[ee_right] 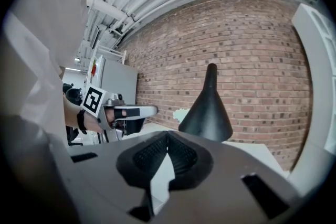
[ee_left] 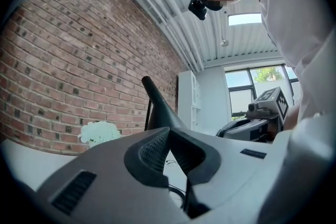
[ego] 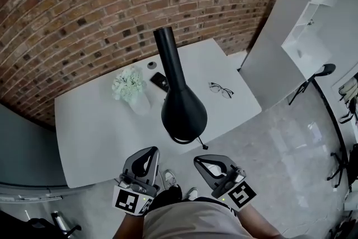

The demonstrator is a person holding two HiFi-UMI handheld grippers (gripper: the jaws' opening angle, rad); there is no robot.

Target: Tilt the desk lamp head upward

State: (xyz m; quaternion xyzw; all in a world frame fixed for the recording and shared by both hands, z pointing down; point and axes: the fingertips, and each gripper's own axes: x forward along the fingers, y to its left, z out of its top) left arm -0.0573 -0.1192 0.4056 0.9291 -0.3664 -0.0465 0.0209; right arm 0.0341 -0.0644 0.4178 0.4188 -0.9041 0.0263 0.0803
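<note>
L claw (ego: 151, 150) clenched, nothing in it; R claw (ego: 197, 161) clenched too, also empty; both hang just off the near edge of the white surface (ego: 95, 131), side by side, apart from everything; black lamp (ego: 182, 109) stands on the surface near that edge, btwn & ahead of the claws, narrow end up; flowers (ego: 128, 84), phone (ego: 160, 81) & glasses (ego: 221, 89) lie behind it; brick wall (ego: 84, 3) at the back.
</note>
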